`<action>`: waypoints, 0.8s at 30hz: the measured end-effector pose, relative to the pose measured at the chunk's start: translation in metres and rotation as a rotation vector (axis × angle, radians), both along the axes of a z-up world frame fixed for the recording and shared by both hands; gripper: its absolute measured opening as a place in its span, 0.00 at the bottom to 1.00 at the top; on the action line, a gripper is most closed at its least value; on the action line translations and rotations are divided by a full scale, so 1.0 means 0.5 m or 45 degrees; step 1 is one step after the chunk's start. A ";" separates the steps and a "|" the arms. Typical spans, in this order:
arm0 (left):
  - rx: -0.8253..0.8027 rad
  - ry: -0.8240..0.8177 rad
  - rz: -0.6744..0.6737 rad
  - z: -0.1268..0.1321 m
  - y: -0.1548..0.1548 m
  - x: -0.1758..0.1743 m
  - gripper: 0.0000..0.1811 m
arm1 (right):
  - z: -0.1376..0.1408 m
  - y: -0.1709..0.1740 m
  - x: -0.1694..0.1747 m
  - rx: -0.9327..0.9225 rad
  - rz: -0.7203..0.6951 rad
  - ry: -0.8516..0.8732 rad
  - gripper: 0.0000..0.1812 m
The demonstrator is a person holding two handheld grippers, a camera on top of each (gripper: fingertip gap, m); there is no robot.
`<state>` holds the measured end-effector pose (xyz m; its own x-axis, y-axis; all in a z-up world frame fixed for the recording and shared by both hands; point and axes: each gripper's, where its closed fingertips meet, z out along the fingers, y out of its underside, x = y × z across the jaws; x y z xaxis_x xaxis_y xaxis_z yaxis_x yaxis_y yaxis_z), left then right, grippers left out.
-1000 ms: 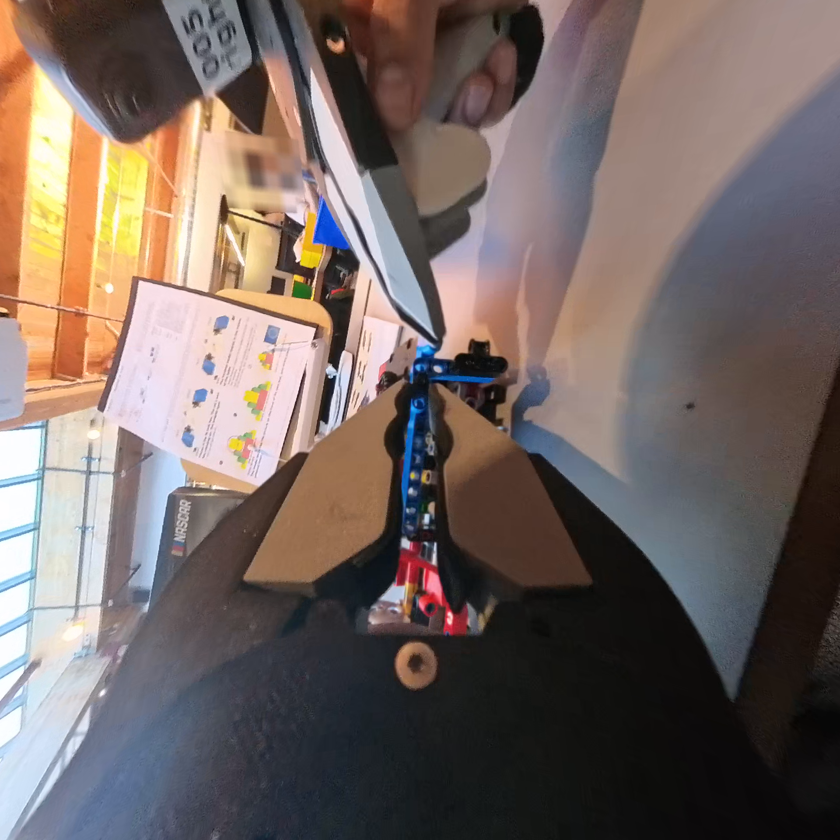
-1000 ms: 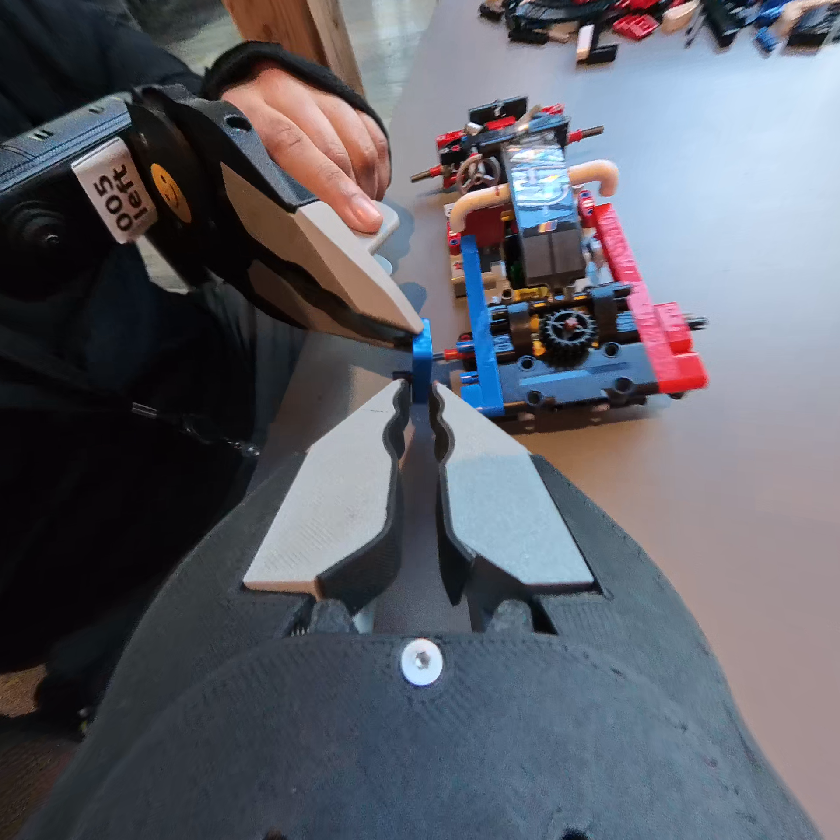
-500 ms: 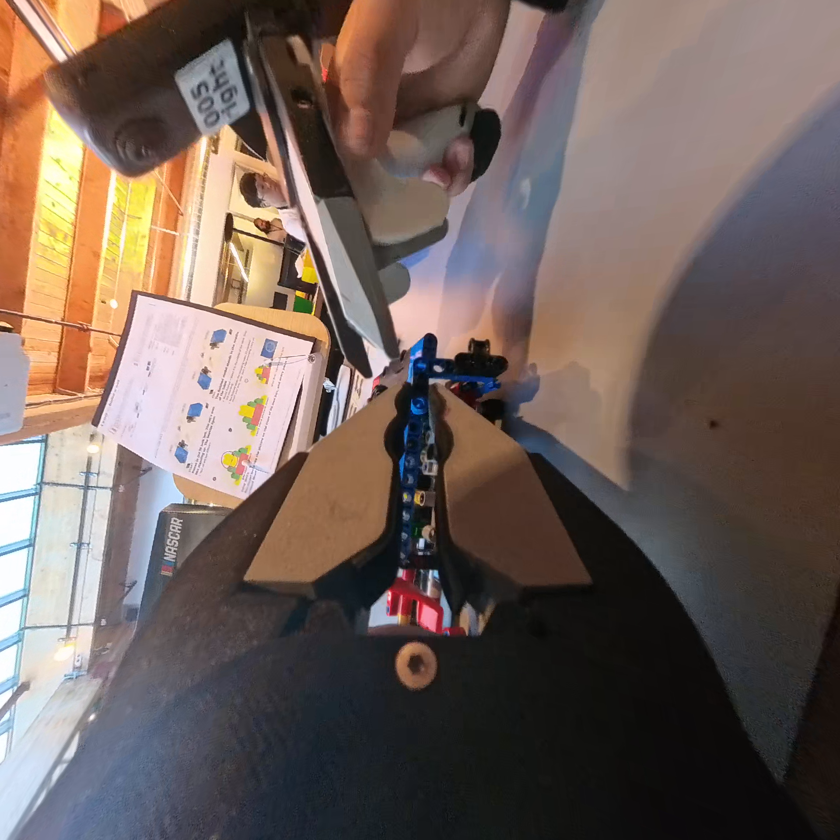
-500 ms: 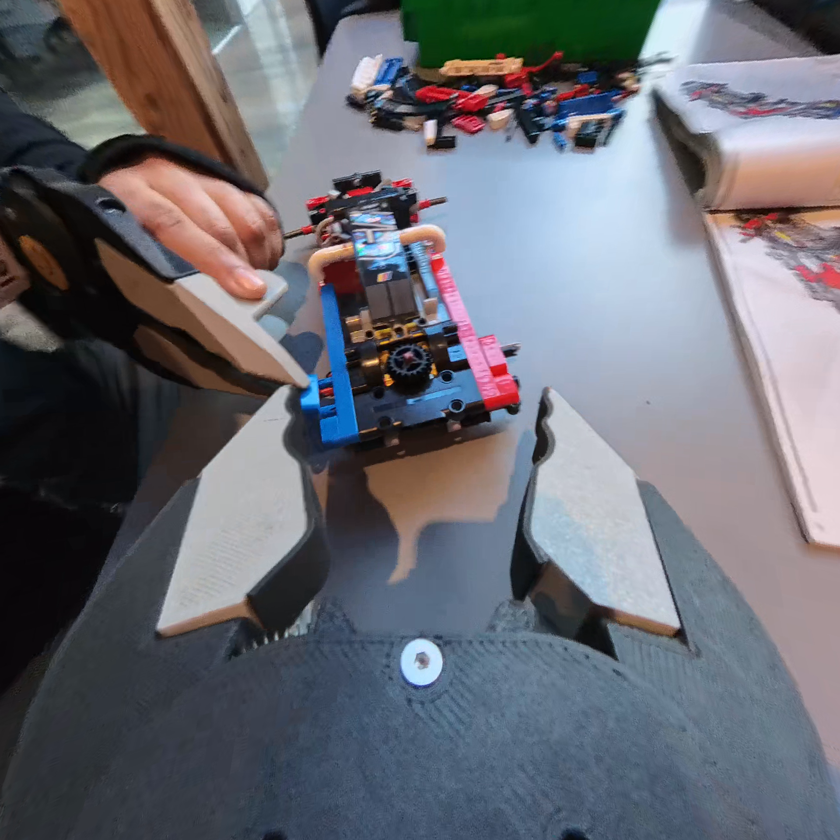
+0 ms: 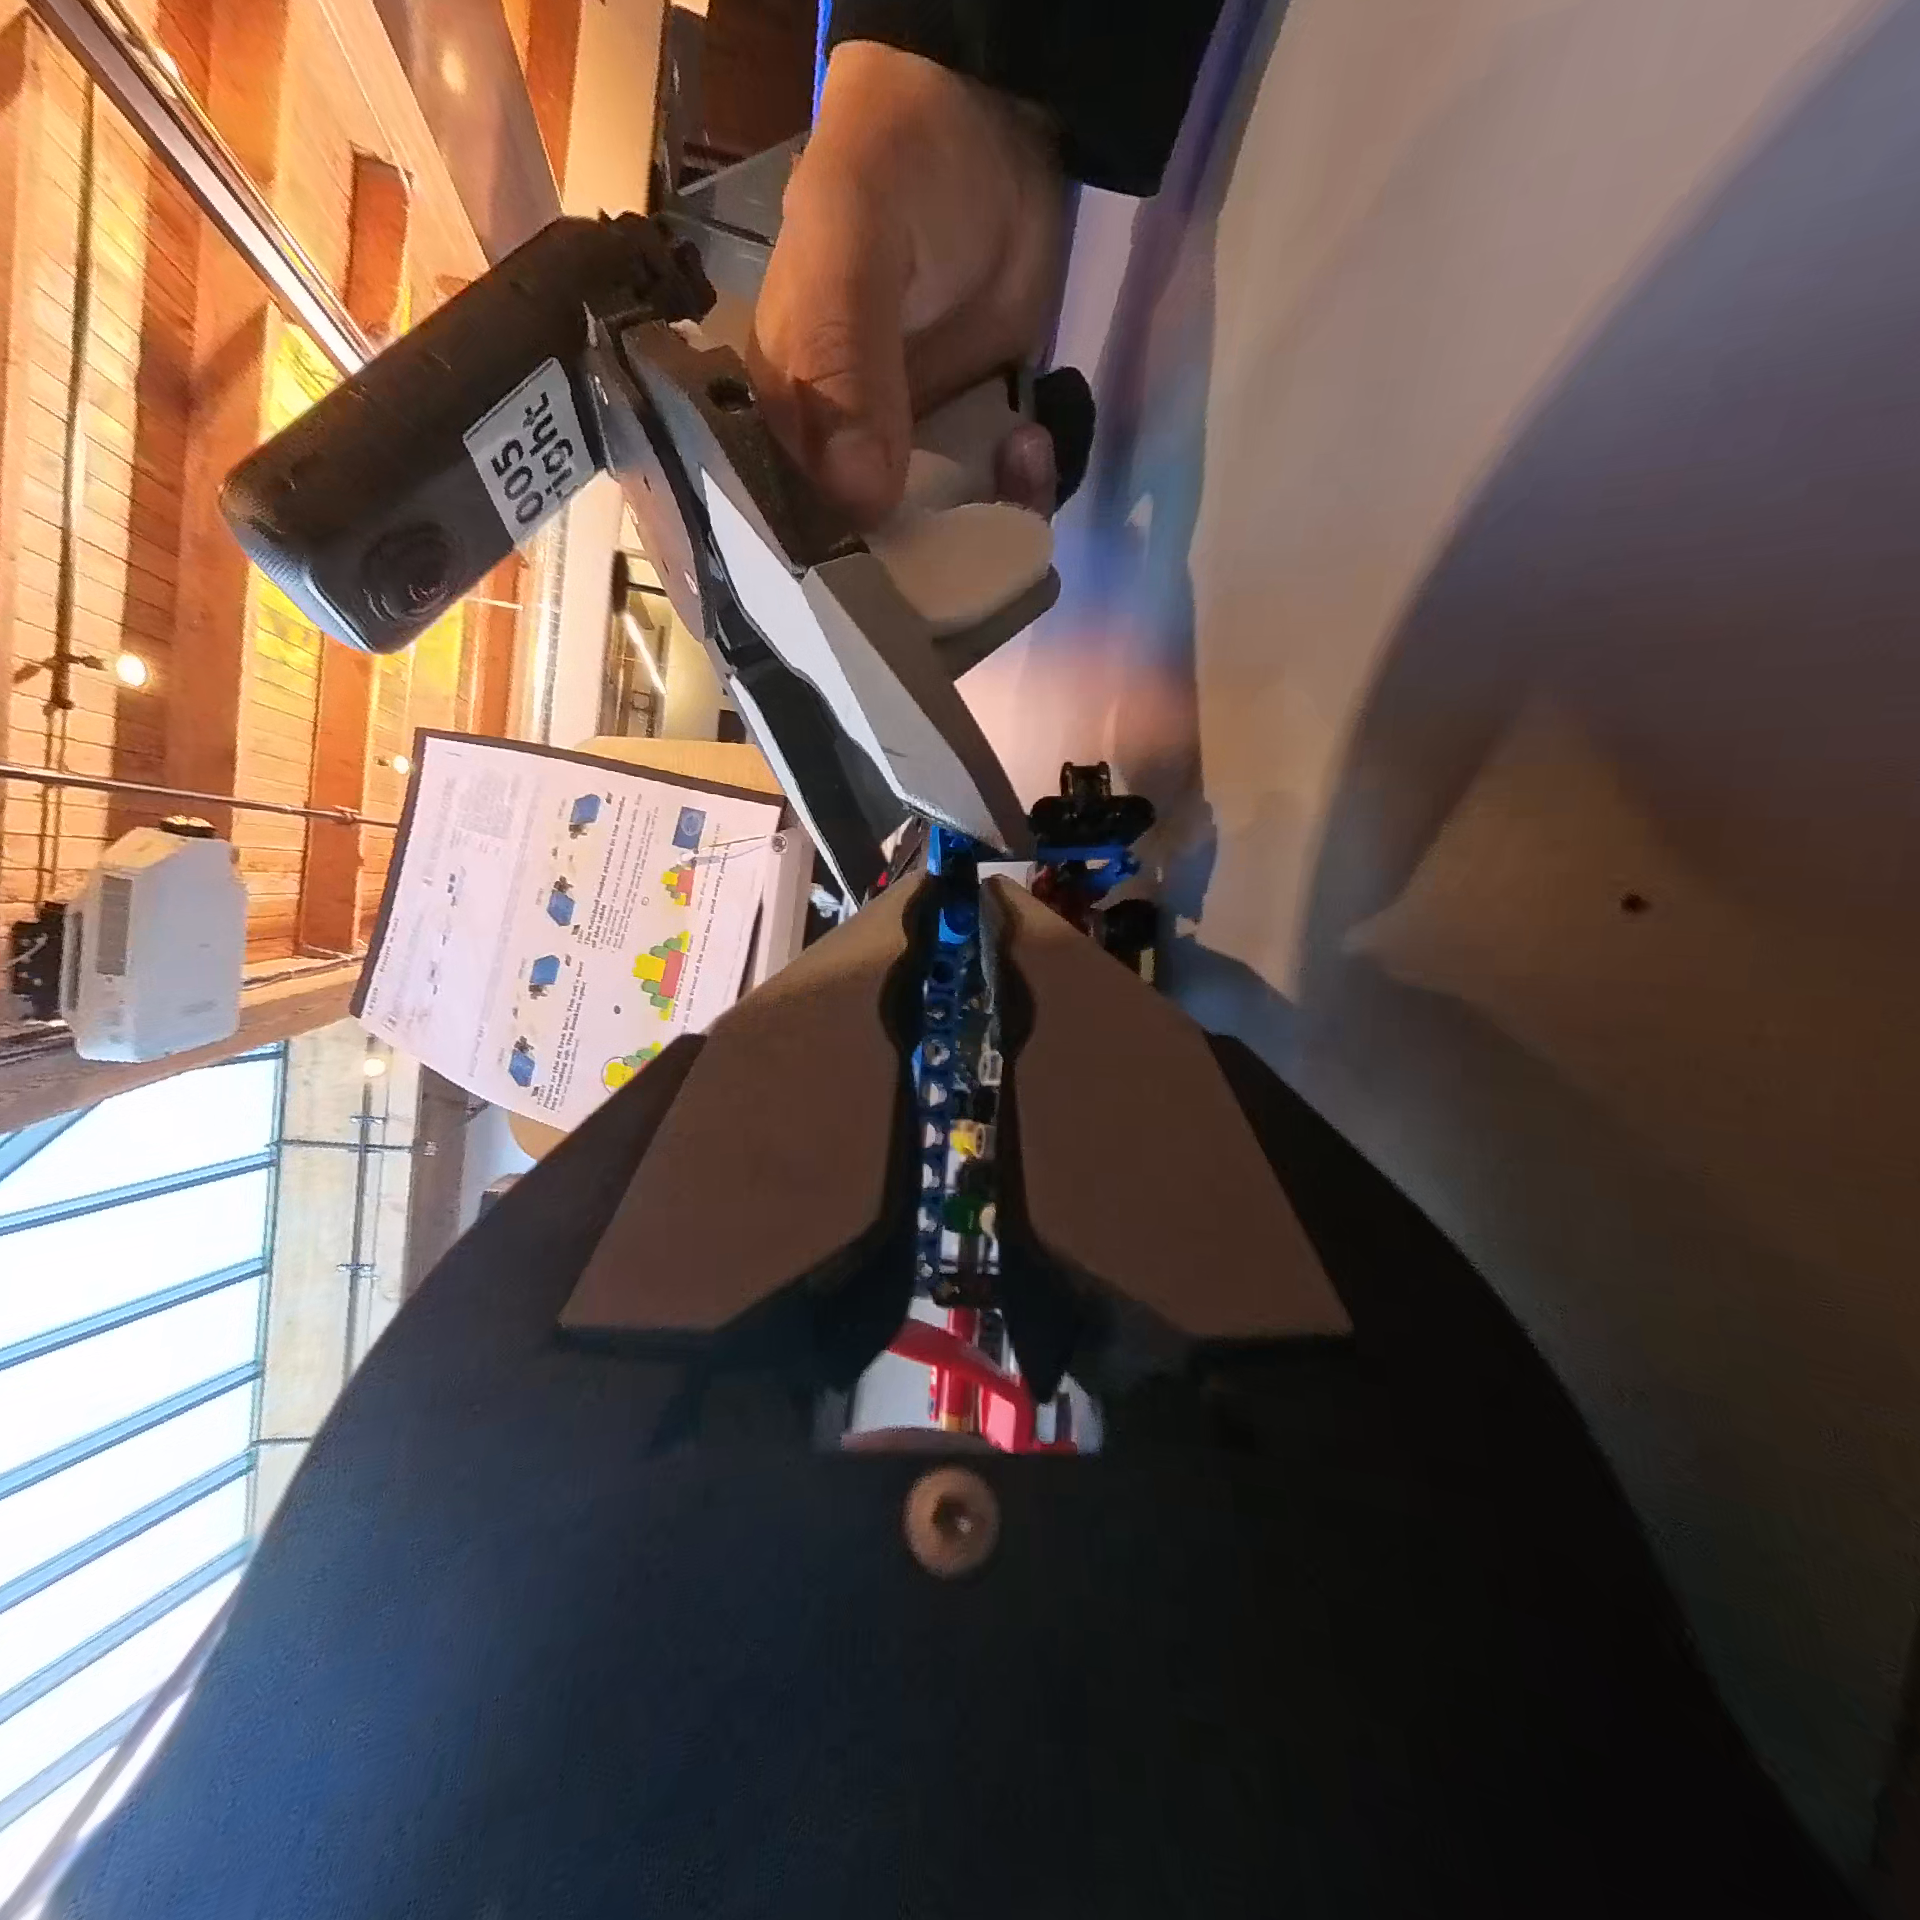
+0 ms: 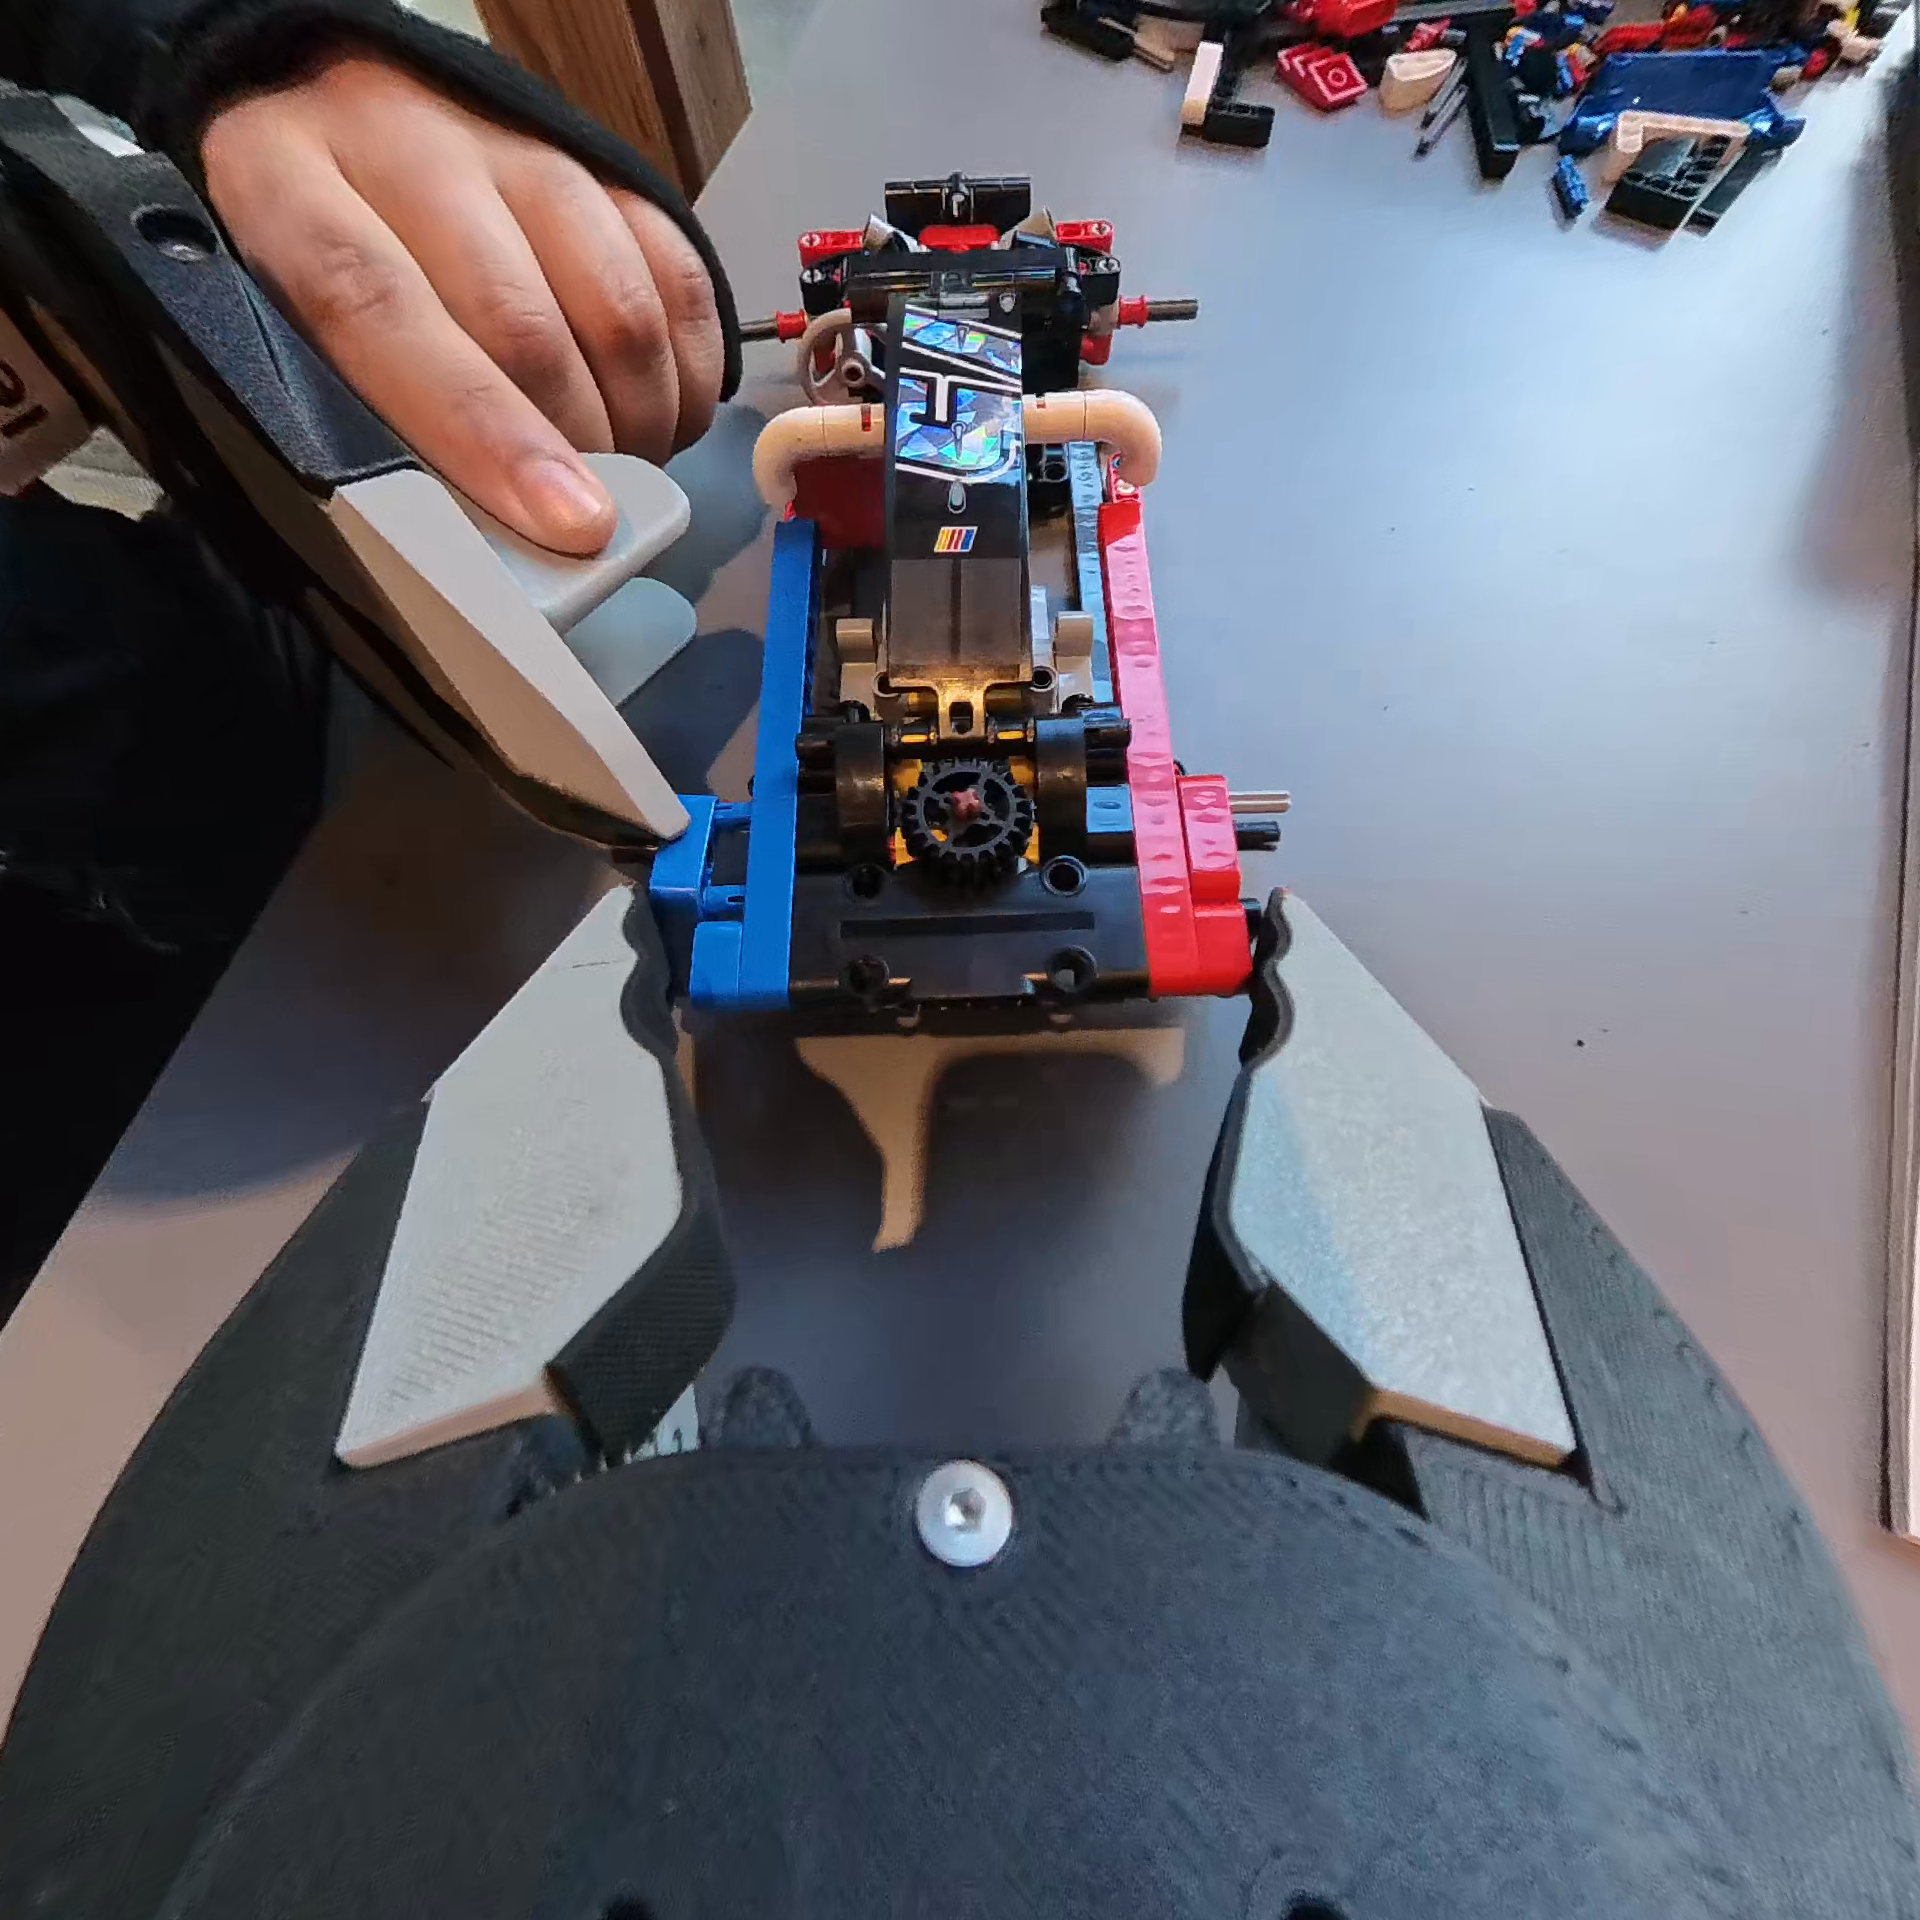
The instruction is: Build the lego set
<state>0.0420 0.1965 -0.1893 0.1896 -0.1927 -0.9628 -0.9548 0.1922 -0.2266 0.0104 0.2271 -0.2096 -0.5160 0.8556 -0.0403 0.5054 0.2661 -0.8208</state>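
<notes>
Our right hand-held gripper [image 6: 951, 940] spreads wide around the car chassis [image 6: 961, 727]; the left hand-held gripper [image 5: 961, 883] clamps its blue side beam [image 6: 774, 748]. We should squeeze squarely, keeping the chassis flat on the counter [image 6: 1507, 623].

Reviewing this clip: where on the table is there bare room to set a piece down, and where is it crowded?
Bare table lies right of the lego car, up to the booklet edge, and between car and loose parts pile. Crowded: the car's blue side, where the left gripper and hand press in.
</notes>
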 end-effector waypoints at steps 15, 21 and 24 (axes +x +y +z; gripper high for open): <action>0.028 0.129 0.000 0.001 0.003 0.006 0.02 | 0.003 -0.005 0.011 -0.045 0.022 -0.017 0.65; 0.022 0.209 -0.030 0.002 0.001 0.007 0.03 | 0.004 0.000 0.011 -0.050 0.022 -0.008 0.61; 0.022 0.221 -0.030 0.002 0.001 0.008 0.02 | 0.004 0.001 0.012 -0.046 0.022 -0.006 0.60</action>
<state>0.0458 0.1971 -0.1882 0.0156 -0.1783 -0.9839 -0.9745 0.2177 -0.0549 0.0162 0.2274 -0.2078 -0.5305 0.8445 -0.0739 0.5050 0.2448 -0.8277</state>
